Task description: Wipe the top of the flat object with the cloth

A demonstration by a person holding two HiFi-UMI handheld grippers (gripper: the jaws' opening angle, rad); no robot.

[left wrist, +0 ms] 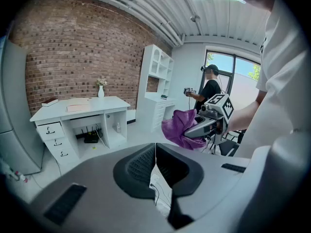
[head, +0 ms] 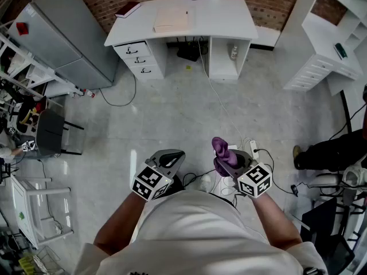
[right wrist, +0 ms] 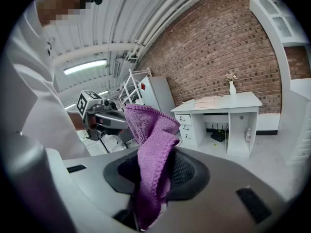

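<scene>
Bottom centre of head view: left tool [head: 172, 158] and right tool [head: 228, 160] side by side above the floor [head: 172, 113], purple cloth [head: 220, 148] sticking up from the right one; flat object [head: 171, 20] lies on the white worktop [head: 229, 22] at top centre, well apart from both. Left gripper view: jaws pressed together, nothing between. Right gripper view: jaws pinching the purple cloth.

White shirt [head: 200, 234], grey tongs [head: 174, 156], black-and-white marker cubes [head: 151, 182]
</scene>
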